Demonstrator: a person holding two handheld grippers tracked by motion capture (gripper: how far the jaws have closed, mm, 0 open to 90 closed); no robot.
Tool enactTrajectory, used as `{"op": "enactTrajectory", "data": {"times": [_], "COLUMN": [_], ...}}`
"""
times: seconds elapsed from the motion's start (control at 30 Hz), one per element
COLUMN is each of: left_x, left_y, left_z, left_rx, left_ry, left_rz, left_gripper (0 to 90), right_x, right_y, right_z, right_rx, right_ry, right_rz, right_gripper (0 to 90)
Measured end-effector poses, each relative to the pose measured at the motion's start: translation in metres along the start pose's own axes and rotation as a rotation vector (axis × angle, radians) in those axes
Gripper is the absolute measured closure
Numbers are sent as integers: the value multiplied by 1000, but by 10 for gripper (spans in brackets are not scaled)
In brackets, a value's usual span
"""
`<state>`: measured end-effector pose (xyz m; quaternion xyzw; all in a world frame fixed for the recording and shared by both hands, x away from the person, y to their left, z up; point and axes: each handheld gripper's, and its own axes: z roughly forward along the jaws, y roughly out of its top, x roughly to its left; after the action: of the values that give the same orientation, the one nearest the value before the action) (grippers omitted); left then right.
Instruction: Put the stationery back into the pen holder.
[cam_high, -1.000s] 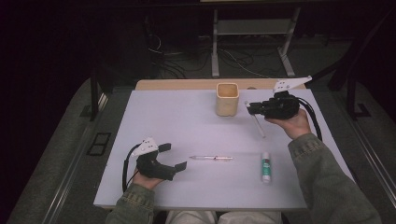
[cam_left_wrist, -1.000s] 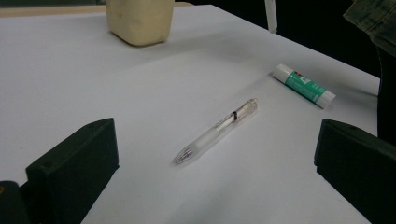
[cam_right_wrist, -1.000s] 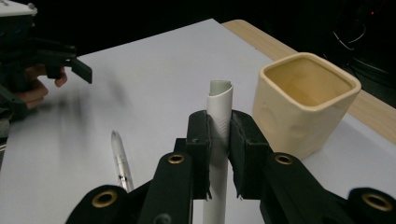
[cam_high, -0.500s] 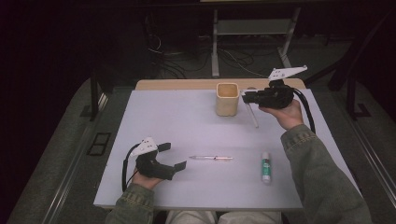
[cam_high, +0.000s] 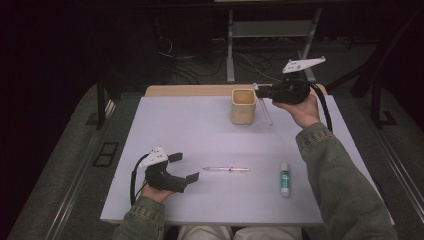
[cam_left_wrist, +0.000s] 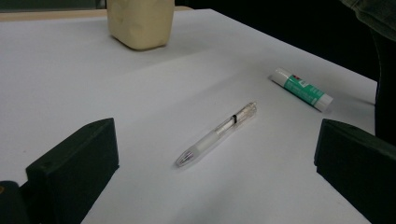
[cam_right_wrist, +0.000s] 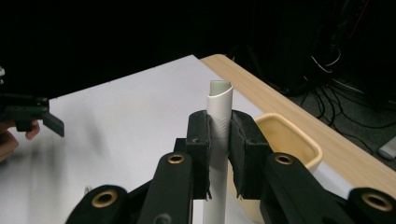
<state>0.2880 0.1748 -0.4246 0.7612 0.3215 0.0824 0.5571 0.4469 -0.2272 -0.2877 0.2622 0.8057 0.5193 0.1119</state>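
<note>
A white pen (cam_right_wrist: 218, 122) stands clamped between the pads of the right tongs (cam_right_wrist: 219, 140), its slanted upper end rising above the jaws; in the high view the pen (cam_high: 265, 111) hangs down at a slant from the right tongs (cam_high: 260, 90), held in the air just beside the cream cup (cam_high: 243, 106) and a little above its rim. The cup (cam_right_wrist: 285, 140) stands near the far edge of the white worktop (cam_high: 200, 125), close to the wooden strip (cam_right_wrist: 280, 100) along that edge. Nearer the person, a clear pen (cam_high: 226, 169) lies flat on the worktop, and a glue stick (cam_high: 284, 178) with a green label lies to its right, apart from it. The left tongs (cam_high: 184, 167) rest on the worktop at the near left, their jaws released and wide apart, pointing toward the clear pen (cam_left_wrist: 217, 133) without touching it.
</note>
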Motion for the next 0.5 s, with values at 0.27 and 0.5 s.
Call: {"op": "enactTrajectory", "data": {"times": [0.27, 0.5], "left_x": [1, 2], "left_y": [0, 0], "left_z": [-1, -1], "left_rx": [-9, -11], "left_ry": [-2, -3], "left_rz": [-5, -6], "left_gripper": [0, 0], "right_x": [-6, -12], "right_y": [13, 21], "right_z": [8, 15], "right_rx": [-30, -54], "right_ry": [1, -6], "right_rz": [5, 11], "right_gripper": [778, 777]}}
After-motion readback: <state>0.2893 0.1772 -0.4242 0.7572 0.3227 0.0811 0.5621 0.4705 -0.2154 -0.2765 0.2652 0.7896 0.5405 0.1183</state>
